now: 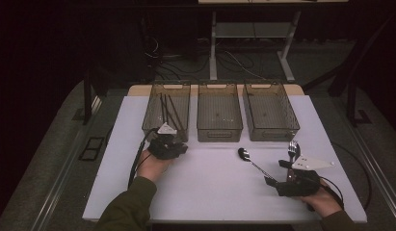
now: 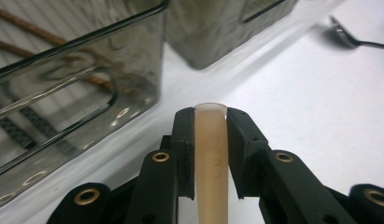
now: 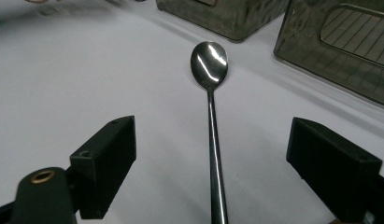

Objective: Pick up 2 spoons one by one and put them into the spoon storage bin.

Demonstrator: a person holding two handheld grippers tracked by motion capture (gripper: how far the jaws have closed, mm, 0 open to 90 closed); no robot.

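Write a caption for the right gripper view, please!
Open right gripper lined up over a shiny spoon lying on the white table.

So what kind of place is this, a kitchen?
More likely a lab or test workshop: three bins on a white board, handheld tongs with cables, and bare desk legs with wiring behind.

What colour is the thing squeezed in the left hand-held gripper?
Pale beige, a cream-coloured handle; the left gripper view shows it best.
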